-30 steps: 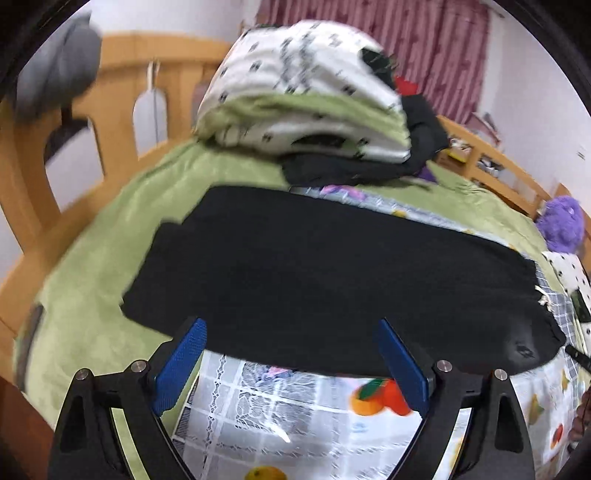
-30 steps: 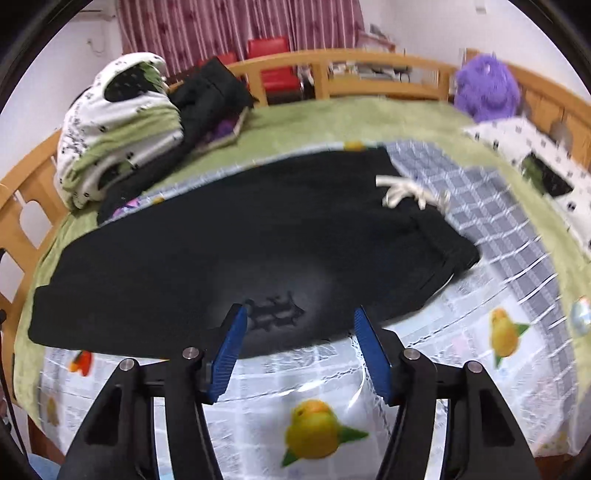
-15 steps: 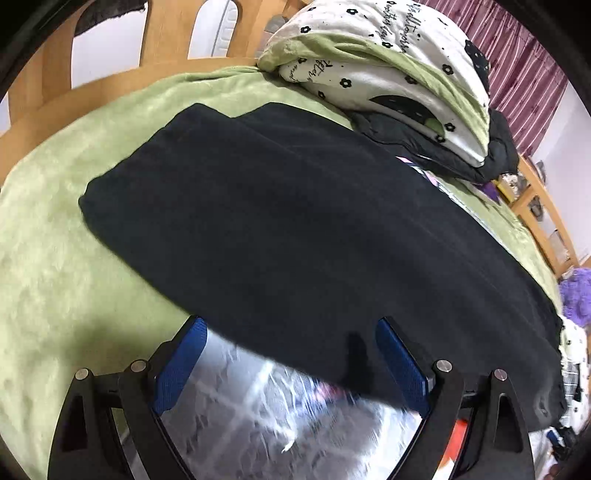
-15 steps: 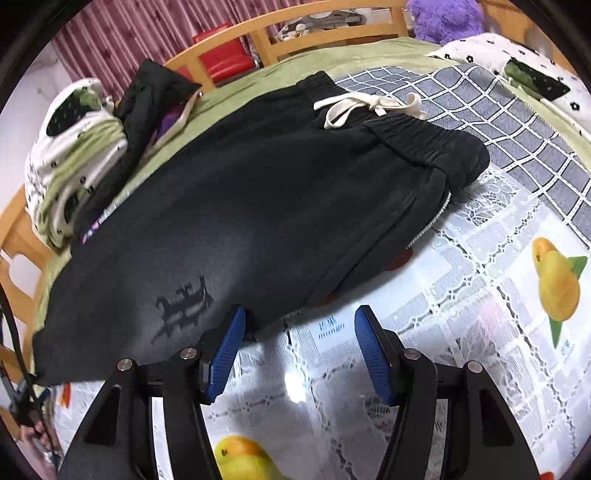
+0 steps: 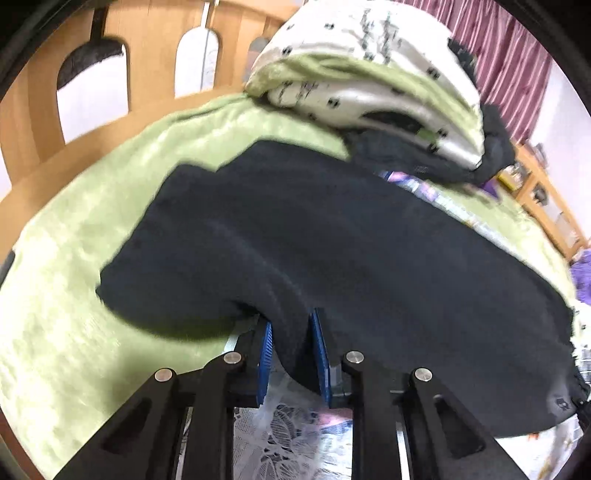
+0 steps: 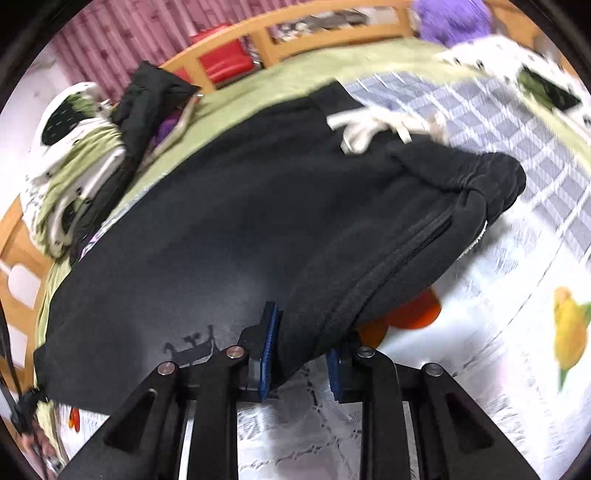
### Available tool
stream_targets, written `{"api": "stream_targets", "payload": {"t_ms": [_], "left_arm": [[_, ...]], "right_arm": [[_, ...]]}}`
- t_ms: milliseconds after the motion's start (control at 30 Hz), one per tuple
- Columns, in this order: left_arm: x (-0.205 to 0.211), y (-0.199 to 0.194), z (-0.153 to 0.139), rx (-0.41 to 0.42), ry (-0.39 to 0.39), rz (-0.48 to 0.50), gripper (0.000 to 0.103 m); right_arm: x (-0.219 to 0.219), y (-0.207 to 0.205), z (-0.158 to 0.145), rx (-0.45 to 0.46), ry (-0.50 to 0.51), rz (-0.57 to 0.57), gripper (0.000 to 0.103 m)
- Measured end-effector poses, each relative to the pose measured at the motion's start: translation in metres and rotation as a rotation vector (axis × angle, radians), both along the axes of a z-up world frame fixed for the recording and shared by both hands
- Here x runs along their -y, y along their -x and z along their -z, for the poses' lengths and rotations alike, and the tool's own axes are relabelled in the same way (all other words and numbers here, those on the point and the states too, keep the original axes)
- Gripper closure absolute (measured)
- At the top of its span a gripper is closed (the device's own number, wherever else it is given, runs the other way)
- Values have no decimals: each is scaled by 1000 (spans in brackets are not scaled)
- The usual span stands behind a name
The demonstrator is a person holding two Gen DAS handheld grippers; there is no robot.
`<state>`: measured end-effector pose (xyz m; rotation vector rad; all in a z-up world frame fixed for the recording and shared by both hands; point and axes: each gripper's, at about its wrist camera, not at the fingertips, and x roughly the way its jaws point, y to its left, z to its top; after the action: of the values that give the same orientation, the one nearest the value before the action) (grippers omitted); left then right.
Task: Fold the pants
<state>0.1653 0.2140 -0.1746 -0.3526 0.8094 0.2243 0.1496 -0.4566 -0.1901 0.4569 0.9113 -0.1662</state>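
Black pants [image 5: 332, 240] lie lengthwise across the bed, folded leg on leg. My left gripper [image 5: 291, 350] is shut on the near edge of the pants toward the leg end, pinching a fold between its blue pads. In the right wrist view the pants [image 6: 258, 221] show the waistband with a white drawstring [image 6: 369, 125] at the right. My right gripper [image 6: 303, 350] is shut on the near edge of the pants below the hip, by a side seam. A dark printed logo [image 6: 192, 345] sits left of it.
A green blanket [image 5: 74, 295] covers the bed, with a fruit-print lace cloth [image 6: 498, 332] under the pants. A folded white and green quilt [image 5: 369, 81] and dark clothes [image 6: 147, 99] are piled behind. A wooden bed rail [image 5: 147, 74] rings the bed. A purple plush toy [image 6: 450, 18] sits at the far right.
Both grippers moved forward onto the near edge of the pants and went from open to shut on the fabric. The fabric bunches up at each grip.
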Motion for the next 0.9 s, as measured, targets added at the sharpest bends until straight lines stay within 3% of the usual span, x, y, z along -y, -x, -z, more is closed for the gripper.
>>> {"api": "stream_targets", "payload": {"t_ms": [67, 267, 433, 633, 733, 800, 833, 900], "left_arm": [[-2, 0, -17, 34, -27, -1, 91], [2, -35, -48, 104, -56, 41, 93], [24, -83, -54, 132, -132, 87, 96], [25, -137, -72, 222, -173, 67, 96], [21, -169, -74, 248, -214, 16, 96], [21, -186, -66, 225, -218, 14, 91], [23, -194, -59, 201, -221, 21, 89], [30, -200, -49, 156, -239, 24, 75]], "right_arm": [[-1, 0, -21, 45, 12, -30, 81], [-7, -39, -65, 104, 60, -95, 83], [-16, -85, -78, 140, 82, -137, 86], [-9, -160, -91, 180, 93, -130, 87], [6, -196, -85, 189, 70, -77, 85], [12, -222, -64, 148, 58, -55, 81], [11, -232, -55, 121, 58, -54, 74], [8, -246, -35, 53, 45, -72, 68]]}}
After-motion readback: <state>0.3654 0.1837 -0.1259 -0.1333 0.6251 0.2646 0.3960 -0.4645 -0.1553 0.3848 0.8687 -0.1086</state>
